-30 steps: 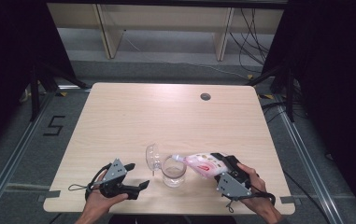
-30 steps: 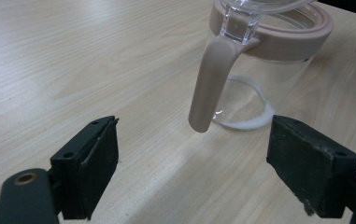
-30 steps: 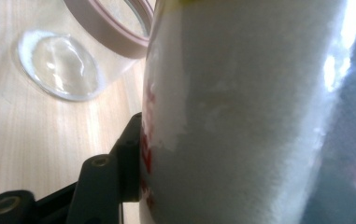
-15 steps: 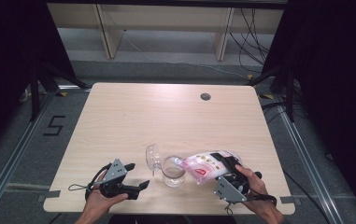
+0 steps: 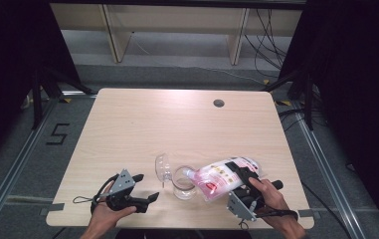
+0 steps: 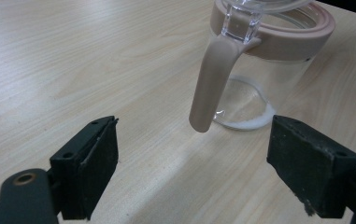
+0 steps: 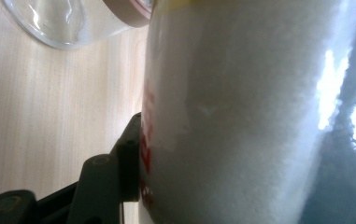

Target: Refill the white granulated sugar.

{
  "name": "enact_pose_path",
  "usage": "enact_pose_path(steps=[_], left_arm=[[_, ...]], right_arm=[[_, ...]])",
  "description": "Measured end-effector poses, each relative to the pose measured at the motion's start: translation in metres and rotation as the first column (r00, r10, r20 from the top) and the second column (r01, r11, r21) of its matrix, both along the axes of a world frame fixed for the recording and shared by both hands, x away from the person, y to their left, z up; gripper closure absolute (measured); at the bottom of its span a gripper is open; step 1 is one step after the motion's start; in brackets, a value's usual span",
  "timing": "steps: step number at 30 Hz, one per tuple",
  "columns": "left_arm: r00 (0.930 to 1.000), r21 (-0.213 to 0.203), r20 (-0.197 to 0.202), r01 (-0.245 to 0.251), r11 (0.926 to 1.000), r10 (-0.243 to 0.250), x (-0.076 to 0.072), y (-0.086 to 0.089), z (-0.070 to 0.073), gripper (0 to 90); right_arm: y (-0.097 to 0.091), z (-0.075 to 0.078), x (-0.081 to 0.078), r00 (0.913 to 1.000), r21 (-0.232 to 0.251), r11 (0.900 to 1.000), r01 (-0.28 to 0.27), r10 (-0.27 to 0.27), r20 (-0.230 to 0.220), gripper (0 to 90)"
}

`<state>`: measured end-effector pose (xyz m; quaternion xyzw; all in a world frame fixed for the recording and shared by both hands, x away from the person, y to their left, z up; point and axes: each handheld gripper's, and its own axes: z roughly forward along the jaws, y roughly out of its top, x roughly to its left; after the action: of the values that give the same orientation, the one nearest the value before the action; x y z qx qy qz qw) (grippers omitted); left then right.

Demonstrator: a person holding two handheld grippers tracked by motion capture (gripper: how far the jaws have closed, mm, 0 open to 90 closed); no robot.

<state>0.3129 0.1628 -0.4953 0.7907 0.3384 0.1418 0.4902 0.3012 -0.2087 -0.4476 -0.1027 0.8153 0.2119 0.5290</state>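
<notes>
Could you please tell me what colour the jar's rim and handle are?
Pinkish beige, on the clear glass jar; its handle shows best in the left gripper view.

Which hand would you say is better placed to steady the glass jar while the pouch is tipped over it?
Left, probably. The left gripper is open, its fingers flanking the glass jar handle. The right gripper is clamped on the pouch.

Bright overhead light glares on the table (image 5: 142, 124); the close pouch (image 7: 241, 116) blurs, backlit.
</notes>
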Motion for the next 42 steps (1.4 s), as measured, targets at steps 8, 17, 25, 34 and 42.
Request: enact_pose_path(steps=[8,17,25,34,42], left_arm=[[1.0,0.002,0.0,0.0,1.0,0.0,0.0,0.0,0.0,16.1],[1.0,0.002,0.001,0.001,1.0,-0.001,0.0001,0.0,0.0,16.1],[1.0,0.002,0.001,0.0,1.0,0.0,0.0,-0.0001,0.0,16.1],[1.0,0.01,0.001,-0.005,0.9999,0.005,-0.0004,-0.0005,0.0001,16.1],[1.0,0.009,0.0,-0.006,0.9999,0.006,-0.0004,-0.0005,0.0001,16.1]], right_arm=[[-0.0001,0.0027,-0.0014,0.9991,-0.046,0.9988,0.013,-0.011,0.04,48.3],[0.0008,0.0064,0.0017,0.9954,-0.135,0.9907,-0.017,0.029,0.092,48.4],[-0.0003,0.0047,-0.0009,0.9972,-0.104,0.9943,0.024,-0.016,0.074,48.5],[0.0036,0.0102,-0.0003,0.9919,-0.193,0.9812,0.001,0.024,0.125,48.6],[0.009,0.0047,-0.0033,0.9896,-0.244,0.9694,0.031,0.005,0.144,48.8]])
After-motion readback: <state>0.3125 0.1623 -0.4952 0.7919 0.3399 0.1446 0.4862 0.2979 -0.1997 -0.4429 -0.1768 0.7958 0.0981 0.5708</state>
